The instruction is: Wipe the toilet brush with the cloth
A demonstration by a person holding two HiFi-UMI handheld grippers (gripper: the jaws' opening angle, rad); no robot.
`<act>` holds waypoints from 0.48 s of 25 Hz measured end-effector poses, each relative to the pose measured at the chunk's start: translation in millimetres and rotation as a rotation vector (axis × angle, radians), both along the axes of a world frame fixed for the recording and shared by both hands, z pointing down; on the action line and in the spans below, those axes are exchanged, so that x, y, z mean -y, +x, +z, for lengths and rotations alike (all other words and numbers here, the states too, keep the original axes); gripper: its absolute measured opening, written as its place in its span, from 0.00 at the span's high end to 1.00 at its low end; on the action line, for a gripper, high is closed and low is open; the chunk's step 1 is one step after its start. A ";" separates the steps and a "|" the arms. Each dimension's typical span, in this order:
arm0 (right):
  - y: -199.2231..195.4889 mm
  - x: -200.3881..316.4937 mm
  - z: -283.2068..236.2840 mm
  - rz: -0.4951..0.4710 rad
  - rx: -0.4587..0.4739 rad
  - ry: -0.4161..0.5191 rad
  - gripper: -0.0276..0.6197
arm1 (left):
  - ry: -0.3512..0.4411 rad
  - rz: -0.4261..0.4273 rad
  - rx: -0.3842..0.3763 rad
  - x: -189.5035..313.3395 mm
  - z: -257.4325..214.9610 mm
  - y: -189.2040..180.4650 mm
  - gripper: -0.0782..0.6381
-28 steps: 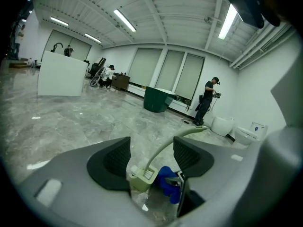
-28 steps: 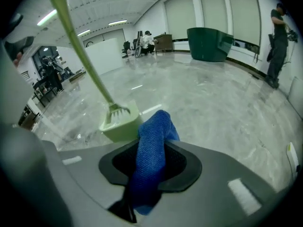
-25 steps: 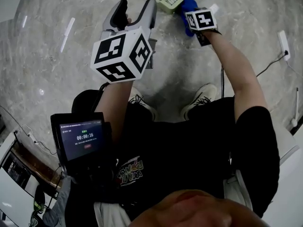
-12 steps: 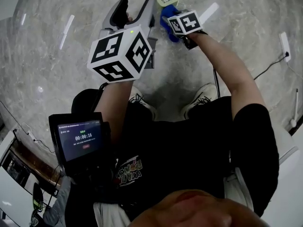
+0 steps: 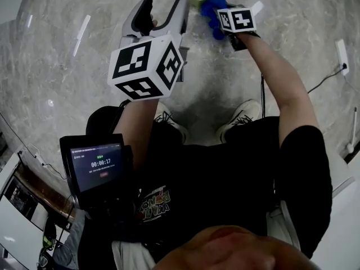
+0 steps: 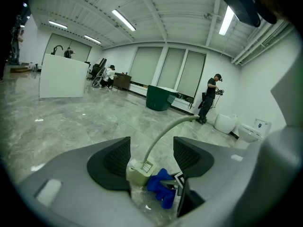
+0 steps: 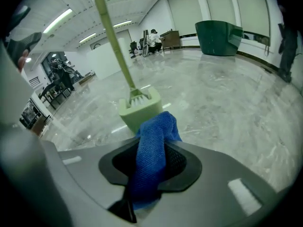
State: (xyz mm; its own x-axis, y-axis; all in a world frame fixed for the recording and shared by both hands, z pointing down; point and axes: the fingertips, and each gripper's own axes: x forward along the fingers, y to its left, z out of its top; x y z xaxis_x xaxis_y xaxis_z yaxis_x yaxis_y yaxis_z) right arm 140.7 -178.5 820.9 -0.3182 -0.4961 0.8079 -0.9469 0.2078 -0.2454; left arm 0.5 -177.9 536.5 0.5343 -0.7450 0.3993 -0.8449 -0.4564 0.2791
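Right tool view, cloth against brush. My right tool (image 7: pixel 151 163) pinches the blue cloth (image 7: pixel 152 145), whose free end lies against the toilet brush (image 7: pixel 139 108) at frame centre, standing on the floor (image 7: pixel 227 93). The brush's long axis rises from its pale green base toward the upper left. My left tool (image 6: pixel 152 156), spread and empty, hangs farther off.

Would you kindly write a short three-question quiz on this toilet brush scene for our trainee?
1. True or false: the left claw holds the blue cloth.
2. What colour is the toilet brush? A white, B pale green, C red.
3. What does the toilet brush stand on?
Key: 1 false: the right claw is shut on the blue cloth, and the left claw is open. 2 B. 3 The marbled floor.
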 end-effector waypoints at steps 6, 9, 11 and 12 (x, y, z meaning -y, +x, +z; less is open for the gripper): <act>126.4 1.8 -9.3 0.246 -0.260 0.070 0.78 | 0.008 0.016 0.017 0.4 -1.0 3.6 0.49; 177.4 -5.9 -9.3 0.358 -0.331 0.051 0.78 | 0.003 0.018 0.026 0.6 2.0 3.6 0.49; 186.8 -11.3 -7.4 0.335 -0.349 0.036 0.78 | -0.002 0.018 0.034 1.3 5.0 2.8 0.49; 187.5 -13.0 -5.6 0.310 -0.359 0.033 0.78 | -0.005 0.017 0.040 2.0 6.8 2.3 0.49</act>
State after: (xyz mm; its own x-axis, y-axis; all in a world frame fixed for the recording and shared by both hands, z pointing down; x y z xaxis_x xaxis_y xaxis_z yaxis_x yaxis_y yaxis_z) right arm 328.2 -165.5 815.3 0.1456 -0.5507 0.8219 -0.9892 -0.0957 0.1112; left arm 2.8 -179.9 543.3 0.5307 -0.7337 0.4244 -0.8474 -0.4695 0.2480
